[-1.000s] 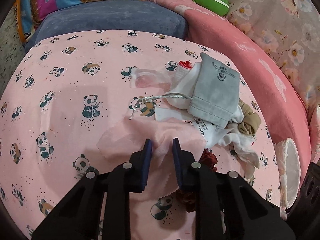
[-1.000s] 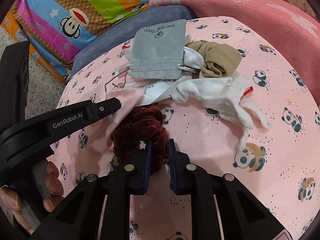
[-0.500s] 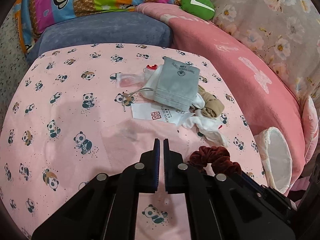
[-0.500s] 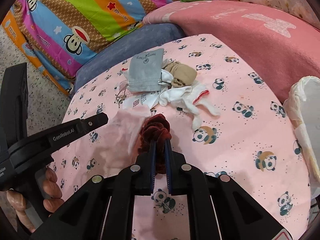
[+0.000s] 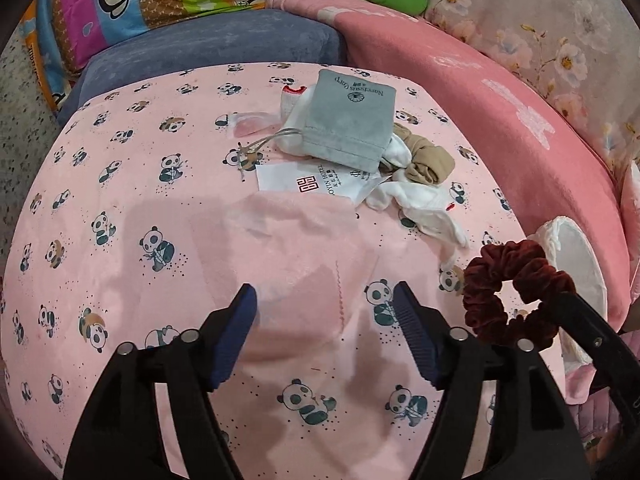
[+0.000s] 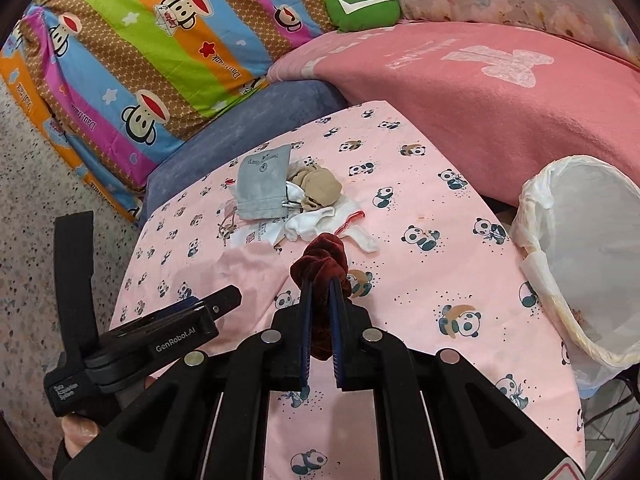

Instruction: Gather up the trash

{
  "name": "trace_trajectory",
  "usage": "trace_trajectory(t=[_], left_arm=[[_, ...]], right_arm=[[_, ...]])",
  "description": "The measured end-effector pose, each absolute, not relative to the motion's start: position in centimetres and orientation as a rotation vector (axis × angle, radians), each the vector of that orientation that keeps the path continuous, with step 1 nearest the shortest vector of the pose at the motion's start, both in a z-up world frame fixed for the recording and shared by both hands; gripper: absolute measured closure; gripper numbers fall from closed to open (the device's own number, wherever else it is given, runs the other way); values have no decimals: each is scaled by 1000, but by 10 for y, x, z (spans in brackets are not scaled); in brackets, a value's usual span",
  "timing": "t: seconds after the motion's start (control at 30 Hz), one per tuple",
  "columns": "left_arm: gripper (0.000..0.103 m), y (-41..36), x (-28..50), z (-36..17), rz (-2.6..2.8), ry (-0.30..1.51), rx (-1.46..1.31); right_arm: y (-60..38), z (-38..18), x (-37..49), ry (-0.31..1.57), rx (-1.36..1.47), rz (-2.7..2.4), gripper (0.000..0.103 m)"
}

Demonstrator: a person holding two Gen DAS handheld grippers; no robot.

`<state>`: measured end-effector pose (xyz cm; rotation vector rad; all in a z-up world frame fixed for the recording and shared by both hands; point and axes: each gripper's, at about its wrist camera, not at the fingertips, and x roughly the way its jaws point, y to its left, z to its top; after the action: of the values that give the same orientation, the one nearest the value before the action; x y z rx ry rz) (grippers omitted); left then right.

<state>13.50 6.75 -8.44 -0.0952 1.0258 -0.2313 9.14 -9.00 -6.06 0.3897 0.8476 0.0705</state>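
My left gripper (image 5: 324,292) hovers over the panda-print sheet (image 5: 120,184) with its jaws opening wide. A thin pink tissue (image 5: 296,240) lies flat on the sheet below and between them, untouched by the pads. My right gripper (image 6: 320,284) is shut on a dark red scrunchie (image 6: 324,256), held up off the sheet. In the left wrist view the scrunchie (image 5: 516,256) hangs at the right, in front of the bag-lined bin (image 5: 576,256). The bin (image 6: 580,220) stands beside the bed's right edge.
A pile lies farther back on the sheet: grey pouch (image 5: 348,120), beige stocking (image 5: 428,160), white sock (image 5: 420,204), printed paper slip (image 5: 296,178), clear wrapper (image 5: 248,124). Behind are a blue cushion (image 6: 248,128), a pink blanket (image 6: 480,92) and striped bedding (image 6: 140,52).
The left jaws closed on the pink tissue, then sprang wide and let it go. The right gripper rose and drew back with the scrunchie, bringing the bin into view.
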Motion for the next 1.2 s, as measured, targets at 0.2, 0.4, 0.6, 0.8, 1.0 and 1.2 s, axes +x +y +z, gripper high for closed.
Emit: trace_trajectory(t=[0.2, 0.4, 0.6, 0.8, 1.0, 1.2], left_arm=[[23, 75, 150, -115, -204, 1091, -76], [40, 69, 146, -120, -191, 1068, -50], [88, 52, 140, -118, -256, 1077, -52], [100, 38, 131, -111, -318, 1090, -80], [102, 18, 114, -78, -382, 1027, -64], [102, -3, 103, -52, -436, 980, -60]], right_arm=[[-89, -66, 98, 859, 392, 68, 94], [-89, -69, 101, 867, 388, 62, 94], [-89, -69, 101, 864, 391, 60, 94], [-95, -64, 93, 848, 394, 52, 94], [-111, -56, 78, 818, 413, 29, 94], [-130, -49, 63, 794, 431, 4, 94]])
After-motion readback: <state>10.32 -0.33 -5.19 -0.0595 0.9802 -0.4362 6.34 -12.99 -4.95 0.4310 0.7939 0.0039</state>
